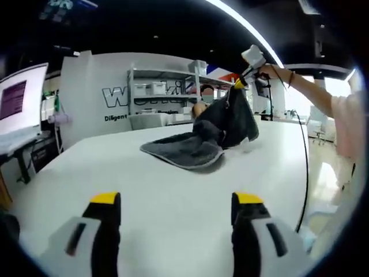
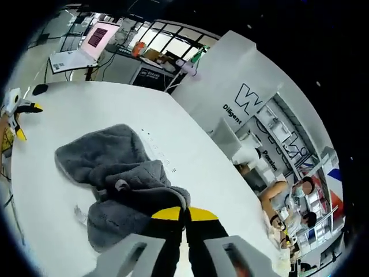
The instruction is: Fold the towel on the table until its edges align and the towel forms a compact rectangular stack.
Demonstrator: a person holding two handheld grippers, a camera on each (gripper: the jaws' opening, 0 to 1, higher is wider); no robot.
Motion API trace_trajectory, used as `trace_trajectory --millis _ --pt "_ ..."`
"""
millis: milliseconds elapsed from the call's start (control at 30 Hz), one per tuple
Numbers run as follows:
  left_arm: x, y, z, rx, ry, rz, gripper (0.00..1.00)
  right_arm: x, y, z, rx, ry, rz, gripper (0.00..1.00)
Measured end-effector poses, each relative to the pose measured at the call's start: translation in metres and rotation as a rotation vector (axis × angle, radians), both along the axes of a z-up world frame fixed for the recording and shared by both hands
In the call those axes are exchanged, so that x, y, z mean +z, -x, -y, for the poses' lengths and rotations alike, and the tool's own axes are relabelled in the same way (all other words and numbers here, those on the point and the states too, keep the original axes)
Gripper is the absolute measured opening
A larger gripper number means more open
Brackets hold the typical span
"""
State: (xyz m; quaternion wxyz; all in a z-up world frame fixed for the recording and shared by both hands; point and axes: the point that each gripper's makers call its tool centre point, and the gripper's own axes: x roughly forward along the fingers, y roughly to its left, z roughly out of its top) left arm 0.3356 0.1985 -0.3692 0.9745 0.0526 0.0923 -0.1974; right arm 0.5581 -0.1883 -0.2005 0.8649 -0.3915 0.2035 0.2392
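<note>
A dark grey towel (image 1: 202, 141) lies partly on the white table (image 1: 144, 184); one end is lifted by my right gripper (image 1: 239, 83), held up by a person's arm (image 1: 305, 86). In the right gripper view the towel (image 2: 115, 167) hangs down from my right gripper (image 2: 184, 214), whose yellow-tipped jaws are shut on a corner of it; the rest rests crumpled on the table (image 2: 86, 109). My left gripper (image 1: 176, 208) stands open low over the table's near side, well apart from the towel, nothing between its fingers. It also shows far left as the left gripper (image 2: 20, 118).
A laptop (image 1: 20, 104) on a stand sits at the left. Behind the table are a white wall panel (image 1: 98, 92) with lettering, shelves (image 1: 167, 86) with bins, and seated people (image 2: 288, 202). A black cable (image 1: 304, 167) hangs at the table's right edge.
</note>
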Motion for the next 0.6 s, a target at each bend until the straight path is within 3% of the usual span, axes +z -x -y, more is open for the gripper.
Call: trace_trajectory --millis 233,467,600 --pt "0.000 0.000 0.004 -0.007 -0.017 -0.005 0.82 -0.035 -0.003 0.033 -0.056 -0.041 -0.040 0.02" --pt "-0.001 0.000 0.011 -0.008 -0.034 -0.012 0.82 -0.070 0.001 0.051 -0.086 -0.054 -0.078 0.02" --pt "-0.001 0.002 0.018 -0.033 -0.041 -0.011 0.82 -0.099 0.005 0.058 -0.104 -0.062 -0.117 0.02"
